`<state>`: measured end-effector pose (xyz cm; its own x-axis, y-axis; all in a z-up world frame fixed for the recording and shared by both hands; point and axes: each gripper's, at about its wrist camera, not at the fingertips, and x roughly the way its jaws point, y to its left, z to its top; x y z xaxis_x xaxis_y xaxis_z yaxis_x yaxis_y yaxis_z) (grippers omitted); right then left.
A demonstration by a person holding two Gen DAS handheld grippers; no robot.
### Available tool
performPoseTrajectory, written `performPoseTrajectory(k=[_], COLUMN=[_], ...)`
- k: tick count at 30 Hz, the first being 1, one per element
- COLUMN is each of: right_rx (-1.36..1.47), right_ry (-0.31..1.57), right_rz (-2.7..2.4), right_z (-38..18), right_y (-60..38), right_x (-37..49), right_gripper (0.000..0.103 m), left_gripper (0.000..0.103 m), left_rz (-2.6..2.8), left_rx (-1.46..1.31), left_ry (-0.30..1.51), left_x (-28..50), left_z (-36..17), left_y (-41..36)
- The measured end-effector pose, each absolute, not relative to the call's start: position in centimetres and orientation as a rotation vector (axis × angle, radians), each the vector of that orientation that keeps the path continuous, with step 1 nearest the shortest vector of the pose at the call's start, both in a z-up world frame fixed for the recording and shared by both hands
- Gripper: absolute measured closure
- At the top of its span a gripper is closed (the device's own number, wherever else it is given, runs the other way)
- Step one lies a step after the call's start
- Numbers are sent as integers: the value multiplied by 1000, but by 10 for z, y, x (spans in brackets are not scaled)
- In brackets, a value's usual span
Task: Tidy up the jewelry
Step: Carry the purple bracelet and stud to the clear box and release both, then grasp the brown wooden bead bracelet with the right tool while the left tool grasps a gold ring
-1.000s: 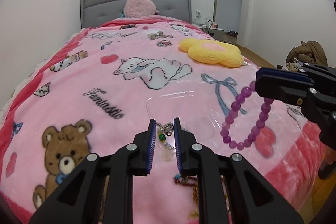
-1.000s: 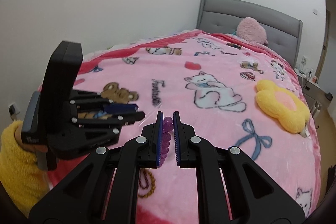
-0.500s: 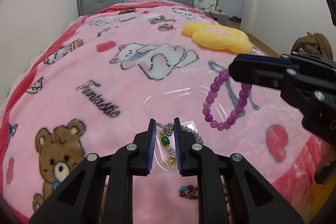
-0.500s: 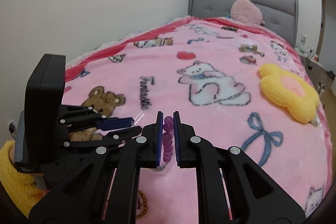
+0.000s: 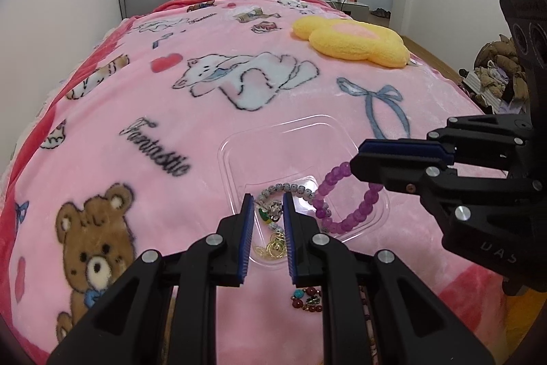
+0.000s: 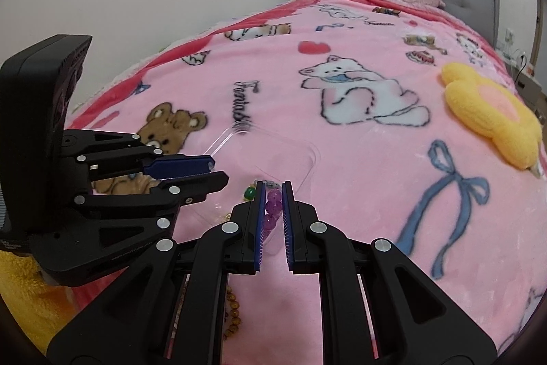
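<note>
- Your right claw (image 6: 272,221) is clamped on the purple bead bracelet (image 5: 345,204), pinching it by a few beads at the top of the loop. The rest hangs free, with its lower curve just over, or perhaps already touching, the near right corner of the clear plastic tray (image 5: 273,139) on the bed; the views do not settle which.
- Your left claw (image 5: 267,238) has its fingers a little apart and, as far as the views show, grips nothing. It hovers above the jewelry already in the tray: a grey-white beaded bracelet (image 5: 290,187), a green bead (image 5: 262,213) and a gold piece (image 5: 275,247).
- Likely step: set the purple bracelet inside the tray. Lower the right claw until the loop's bottom rests on the tray floor before you let go, so the beads coil down and don't bounce.
- Part of the loop hangs close to the tray's right rim. Shift a touch toward the tray's middle, or the bracelet may drape over the edge onto the pink blanket (image 5: 205,112).
- Keep the left claw clear of the drop spot; it sits just beside the loop and could snag it.
- Open the right claw slowly, then lift straight up so the pads don't drag beads back out.
- Loose red and turquoise beads (image 5: 306,296) lie on the blanket outside the tray, probably next.
</note>
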<state>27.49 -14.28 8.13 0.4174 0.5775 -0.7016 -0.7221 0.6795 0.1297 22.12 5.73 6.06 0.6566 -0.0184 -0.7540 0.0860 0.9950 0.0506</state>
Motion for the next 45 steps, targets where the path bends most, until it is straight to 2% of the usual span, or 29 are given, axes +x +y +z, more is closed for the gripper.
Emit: performPoseTrajectory(k=[13,18,22,27,30,33,45], right_rx=[-165,-139,-110,-90,-90,-109,-223], right_ry=[816,803,795,758,737,731,780], right_rz=[852,857,871,910,937,951,974], right_z=[76,79,83,88,89,88,56], right_y=[-145,-151,-159,-174,-184,-190,-193], right_x=[275,274,271,257,245,234,204], right_gripper=[92,91,86,86,77,76,75], left_gripper=[86,80,76,74,74,74,73], left_rz=[-64,-63,-70,-79,-91,-106,-150], left_rx=[120,117,121,118,105,92,100], left_ry=[846,842,825,792,759,729,724], left_x=[216,214,209,197,183,166,106], left_z=[61,63,66,73,79,80,31], left_y=[53,54,54,55,56,55,49])
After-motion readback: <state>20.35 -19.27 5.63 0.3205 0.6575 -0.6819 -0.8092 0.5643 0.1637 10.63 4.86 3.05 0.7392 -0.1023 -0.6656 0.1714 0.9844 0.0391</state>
